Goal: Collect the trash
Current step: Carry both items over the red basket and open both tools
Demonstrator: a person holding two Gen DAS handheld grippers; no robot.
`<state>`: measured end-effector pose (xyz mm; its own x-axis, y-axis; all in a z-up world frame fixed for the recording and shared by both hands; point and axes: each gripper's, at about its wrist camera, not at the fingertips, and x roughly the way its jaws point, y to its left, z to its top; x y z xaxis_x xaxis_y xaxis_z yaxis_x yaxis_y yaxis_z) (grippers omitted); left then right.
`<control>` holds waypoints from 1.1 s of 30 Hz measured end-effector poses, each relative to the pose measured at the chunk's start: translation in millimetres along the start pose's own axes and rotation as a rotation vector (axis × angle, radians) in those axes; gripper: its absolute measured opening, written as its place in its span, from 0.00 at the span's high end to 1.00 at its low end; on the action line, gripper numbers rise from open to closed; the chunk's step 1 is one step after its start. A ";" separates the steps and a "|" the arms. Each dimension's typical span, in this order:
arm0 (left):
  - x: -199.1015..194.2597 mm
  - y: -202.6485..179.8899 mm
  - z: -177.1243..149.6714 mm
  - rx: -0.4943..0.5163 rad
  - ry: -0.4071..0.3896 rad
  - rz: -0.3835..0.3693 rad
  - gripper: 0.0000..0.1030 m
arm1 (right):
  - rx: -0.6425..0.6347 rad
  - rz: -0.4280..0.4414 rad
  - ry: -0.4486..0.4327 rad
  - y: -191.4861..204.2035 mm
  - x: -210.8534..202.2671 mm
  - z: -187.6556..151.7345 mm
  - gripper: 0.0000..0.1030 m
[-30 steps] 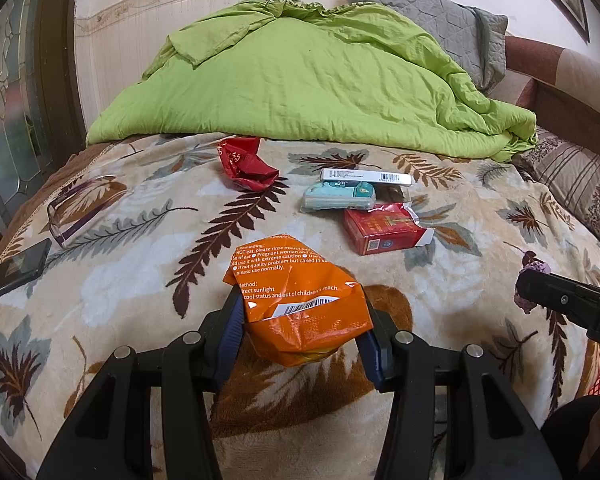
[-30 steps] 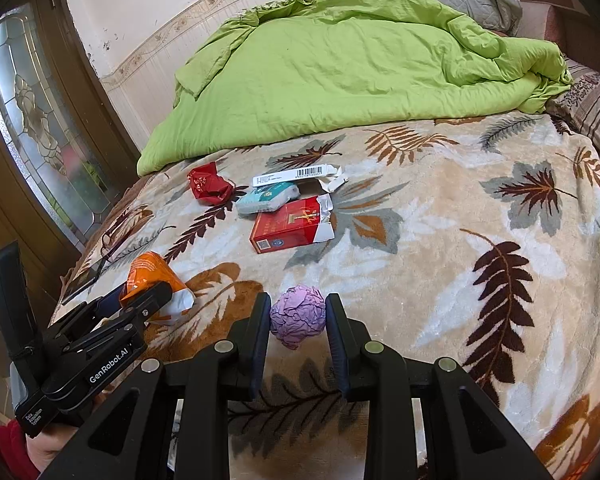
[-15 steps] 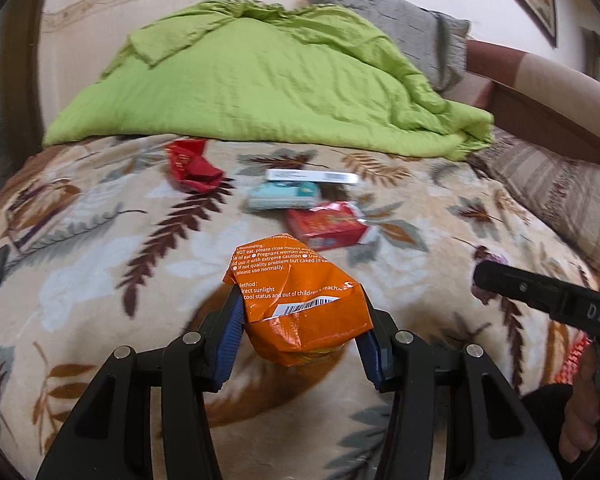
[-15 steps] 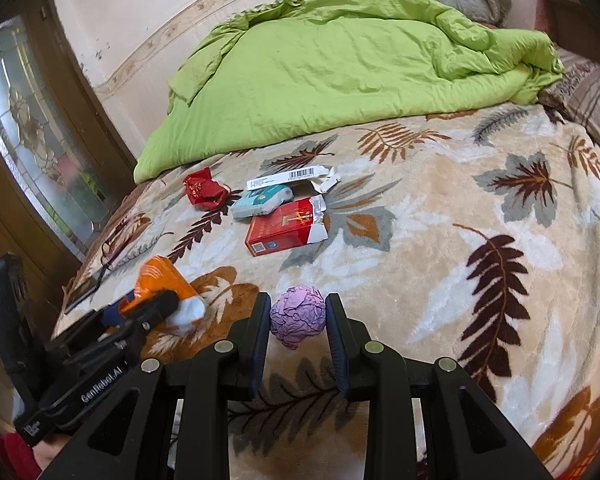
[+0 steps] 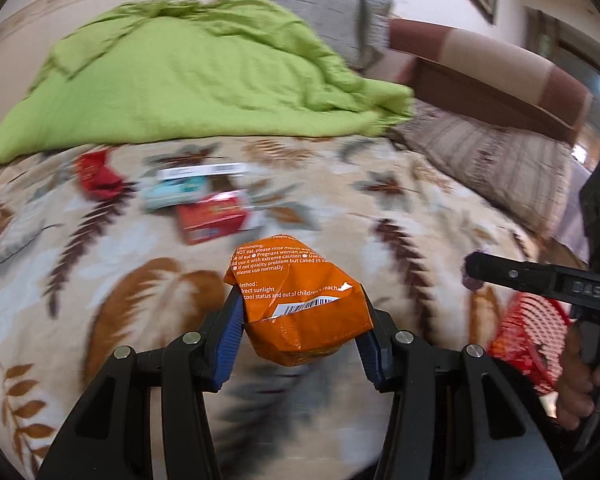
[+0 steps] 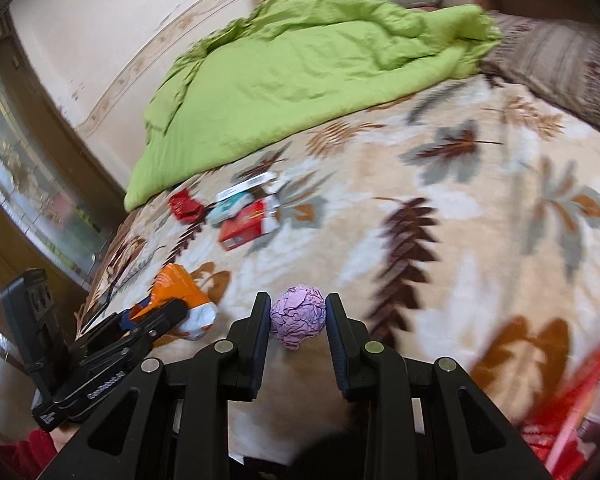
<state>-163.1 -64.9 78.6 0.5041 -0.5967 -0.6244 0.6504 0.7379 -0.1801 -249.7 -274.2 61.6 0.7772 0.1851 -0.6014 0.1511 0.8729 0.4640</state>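
The orange packet (image 5: pixel 300 304) stands roughly upright in the left gripper (image 5: pixel 300 344), its long axis pointing away from the camera and printed side up, clamped between the blue fingers (image 5: pixel 230 340) above the bed (image 5: pixel 380 208). The right gripper (image 6: pixel 298 324) pinches a crumpled purple ball (image 6: pixel 298 320). Farther off on the bed lie a red box (image 5: pixel 212 220), a teal pack (image 5: pixel 176 194) and a red wrapper (image 5: pixel 96 176). A red basket (image 5: pixel 528 340) sits right.
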 end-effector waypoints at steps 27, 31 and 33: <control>44.4 -286.2 -2.2 0.414 0.239 -0.532 0.28 | 0.454 -0.326 -0.235 -194.7 -231.0 -53.6 0.56; 41.0 -275.5 -1.6 0.399 0.229 -0.518 0.28 | 0.448 -0.323 -0.247 -195.2 -231.6 -52.1 0.48; 40.5 -264.0 2.7 0.367 0.224 -0.500 0.28 | 0.440 -0.310 -0.249 -193.8 -229.2 -50.3 0.48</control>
<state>-312.9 -284.7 102.9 -0.0138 -0.7301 -0.6831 0.9469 0.2099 -0.2434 -487.9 -463.1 76.8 0.7684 -0.2066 -0.6057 0.5917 0.5898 0.5496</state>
